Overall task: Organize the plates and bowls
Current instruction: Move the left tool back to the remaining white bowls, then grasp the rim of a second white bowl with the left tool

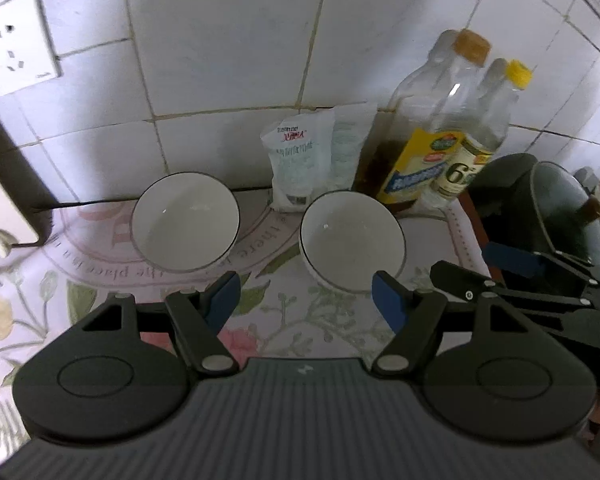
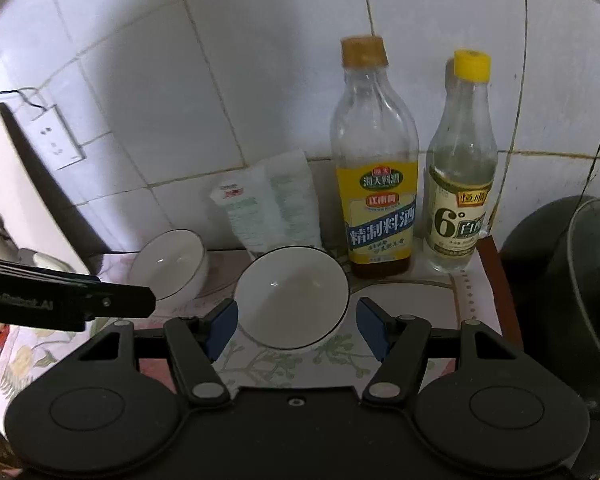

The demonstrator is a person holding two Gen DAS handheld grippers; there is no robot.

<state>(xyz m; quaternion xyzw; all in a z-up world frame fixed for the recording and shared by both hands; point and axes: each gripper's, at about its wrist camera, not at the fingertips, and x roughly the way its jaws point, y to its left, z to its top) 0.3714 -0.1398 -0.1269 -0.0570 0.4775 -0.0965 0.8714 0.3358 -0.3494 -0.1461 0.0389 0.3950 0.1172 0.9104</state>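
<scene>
Closing risk noted: right gripper [image 2: 296, 328], jaws wide and empty, flanks near bowl [image 2: 292, 298]; rim may slip, toppling cooking-wine bottle [image 2: 374, 184]. Left gripper [image 1: 302, 300] likewise open, empty.

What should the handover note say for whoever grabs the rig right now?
Left hand-held gripper: open, empty, low over the floral mat, pointing between the two bowls.
Right hand-held gripper: open, empty, its jaws standing either side of the right bowl, not closed on it.
Left bowl sits apart from the right bowl, both upright and empty on the mat, in front of the bottles and white packet.
Done: nothing stacked yet.
Left: probably close on the right bowl and nest it with the left one. No plates in view.
</scene>
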